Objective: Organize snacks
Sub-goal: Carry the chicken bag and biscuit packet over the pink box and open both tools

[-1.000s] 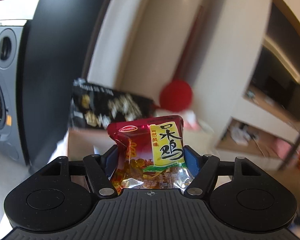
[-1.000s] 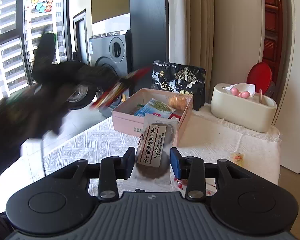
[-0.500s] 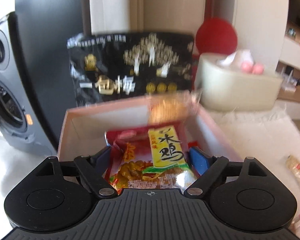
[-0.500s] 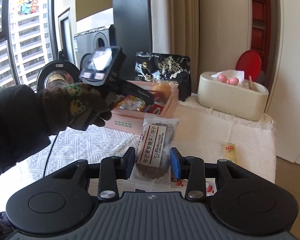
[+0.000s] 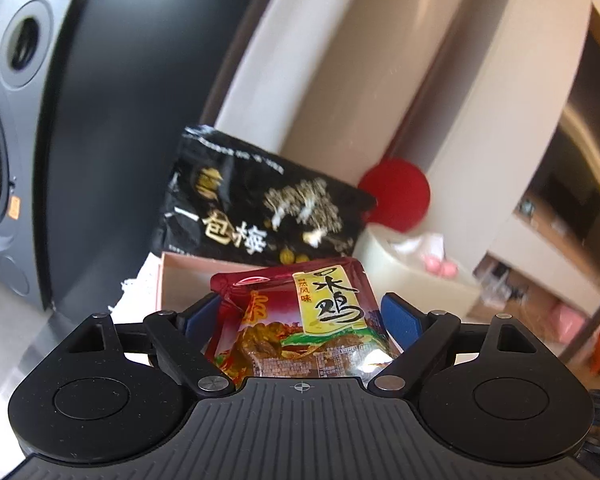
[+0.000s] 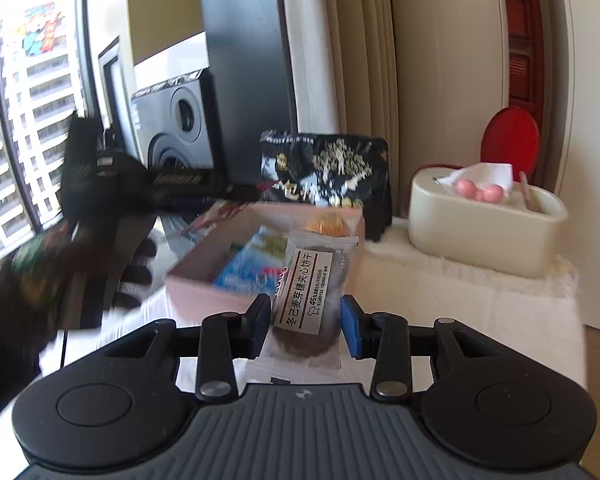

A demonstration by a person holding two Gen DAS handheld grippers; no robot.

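2 grippers work above the pink box point(image 6: 204, 284): left gripper point(image 5: 300, 314), pads spread clear of the red packet point(image 5: 300, 320) for release; right gripper point(image 6: 305, 322) clamps the biscuit packet point(image 6: 306, 292), awaiting its turn.

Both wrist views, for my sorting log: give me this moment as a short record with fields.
left gripper: jaws wide, red chicken snack packet between them, pads apparently off it
right gripper: closed on clear biscuit packet
pink box: open, on white cloth; blue packet and orange snack inside
black plum bag: upright behind the box
tissue holder: cream, right of the box
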